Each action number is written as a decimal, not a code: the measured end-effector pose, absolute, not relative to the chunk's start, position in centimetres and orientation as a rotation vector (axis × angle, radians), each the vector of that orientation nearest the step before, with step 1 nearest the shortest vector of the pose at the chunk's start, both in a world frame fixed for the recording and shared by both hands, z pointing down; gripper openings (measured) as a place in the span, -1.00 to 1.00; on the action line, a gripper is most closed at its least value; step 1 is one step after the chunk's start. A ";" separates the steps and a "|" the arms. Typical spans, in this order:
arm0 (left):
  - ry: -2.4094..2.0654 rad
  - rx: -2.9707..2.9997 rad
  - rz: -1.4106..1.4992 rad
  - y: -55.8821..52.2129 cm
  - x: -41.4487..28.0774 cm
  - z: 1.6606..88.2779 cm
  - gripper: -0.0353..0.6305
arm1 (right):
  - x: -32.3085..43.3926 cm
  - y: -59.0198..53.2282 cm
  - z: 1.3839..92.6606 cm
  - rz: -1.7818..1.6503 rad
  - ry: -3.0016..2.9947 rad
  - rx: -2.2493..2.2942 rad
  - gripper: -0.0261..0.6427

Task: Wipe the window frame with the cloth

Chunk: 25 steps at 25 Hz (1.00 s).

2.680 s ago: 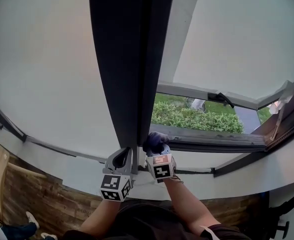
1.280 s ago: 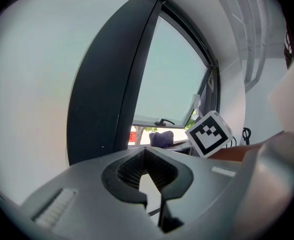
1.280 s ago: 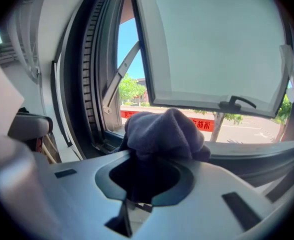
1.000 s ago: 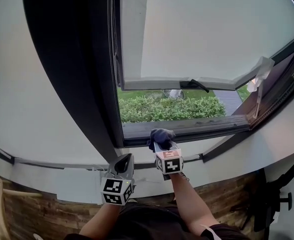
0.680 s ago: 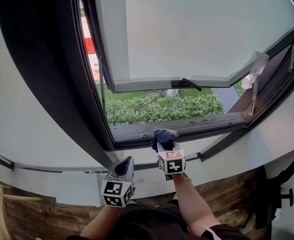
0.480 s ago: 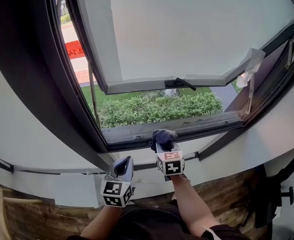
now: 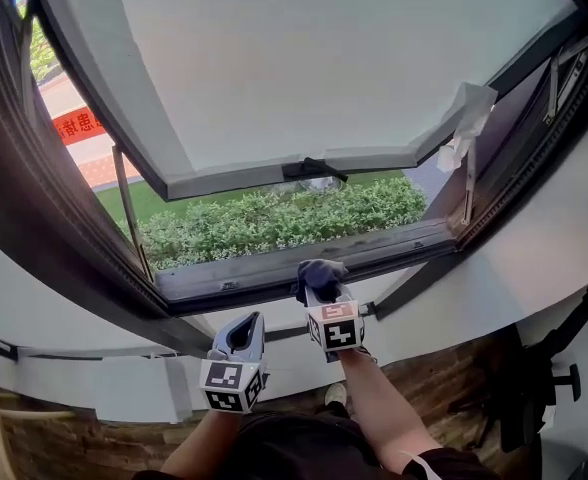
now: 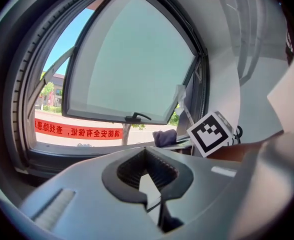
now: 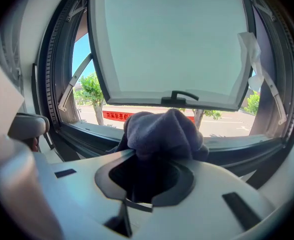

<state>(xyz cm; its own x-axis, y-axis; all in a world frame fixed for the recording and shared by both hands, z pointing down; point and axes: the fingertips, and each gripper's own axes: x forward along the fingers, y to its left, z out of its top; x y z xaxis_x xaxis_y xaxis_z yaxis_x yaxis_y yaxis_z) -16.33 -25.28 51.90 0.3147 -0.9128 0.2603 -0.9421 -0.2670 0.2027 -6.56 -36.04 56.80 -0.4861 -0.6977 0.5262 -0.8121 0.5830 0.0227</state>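
Note:
A dark blue-grey cloth [image 7: 319, 271] is bunched in my right gripper [image 7: 321, 286], which is shut on it. The cloth rests against the dark lower rail of the window frame [image 7: 234, 280], near its middle. In the right gripper view the cloth [image 9: 162, 132] fills the jaws and hides the fingertips, with the frame rail [image 9: 247, 151] just beyond. My left gripper [image 7: 242, 334] hangs lower and to the left over the white sill, shut and empty. In the left gripper view its pads [image 8: 162, 166] meet, and the cloth [image 8: 163, 136] shows further off.
The sash [image 7: 304, 58] is tilted outward, with a black handle [image 7: 309, 168] on its lower edge. A white rag [image 7: 464, 118] hangs on the right stay. A hedge [image 7: 274, 223] and a red banner [image 7: 74, 126] lie outside. Wooden floor and a chair base [image 7: 564, 378] are below.
The view has swung toward the open window, and the dark upright post has slid off to the left. The right gripper keeps the cloth at the lower rail. The left gripper stays beside it.

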 end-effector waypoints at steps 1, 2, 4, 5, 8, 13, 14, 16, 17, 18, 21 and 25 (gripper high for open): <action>-1.659 2.272 0.138 -25.6 -15.6 52.0 -0.87 | -5.8 -36.3 56.8 0.315 -2.327 1.210 -0.71; -1.653 2.274 0.146 -25.8 -15.0 52.0 -0.87 | -5.2 -36.6 56.7 0.315 -2.327 1.216 -0.71; -1.642 2.280 0.165 -26.4 -14.0 52.2 -0.87 | -4.0 -37.2 56.6 0.315 -2.328 1.228 -0.71; -1.637 2.284 0.174 -26.6 -13.5 52.3 -0.87 | -3.5 -37.5 56.6 0.316 -2.328 1.234 -0.71; -1.622 2.292 0.201 -27.4 -12.0 52.5 -0.87 | -1.8 -38.1 56.7 0.328 -2.324 1.259 -0.71; -1.594 2.306 0.240 -28.1 -10.0 52.9 -0.87 | 0.6 -39.0 56.6 0.331 -2.319 1.300 -0.71; -1.589 2.307 0.246 -28.3 -9.6 53.1 -0.87 | 1.1 -39.2 56.6 0.334 -2.317 1.305 -0.71; -1.578 2.313 0.257 -28.7 -8.8 53.2 -0.87 | 2.2 -39.7 56.6 0.345 -2.314 1.324 -0.71; -1.574 2.317 0.261 -28.9 -8.4 53.2 -0.87 | 2.9 -39.9 56.7 0.353 -2.312 1.340 -0.71; -1.570 2.321 0.264 -29.2 -8.0 53.2 -0.87 | 3.6 -40.2 56.7 0.360 -2.309 1.357 -0.71; -1.560 2.334 0.272 -29.9 -7.1 53.2 -0.87 | 5.1 -40.8 56.7 0.372 -2.301 1.381 -0.71; -1.546 2.344 0.289 -30.8 -5.7 53.3 -0.87 | 7.1 -41.5 56.7 0.391 -2.289 1.412 -0.71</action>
<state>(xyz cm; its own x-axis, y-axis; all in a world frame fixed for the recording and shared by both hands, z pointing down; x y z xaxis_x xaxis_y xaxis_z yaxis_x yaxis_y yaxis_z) -5.71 -30.84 53.35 0.3948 -0.8546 0.3372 -0.9188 -0.3649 0.1507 7.13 -41.51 56.70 -0.3953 -0.7774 0.4893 -0.8957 0.4442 -0.0178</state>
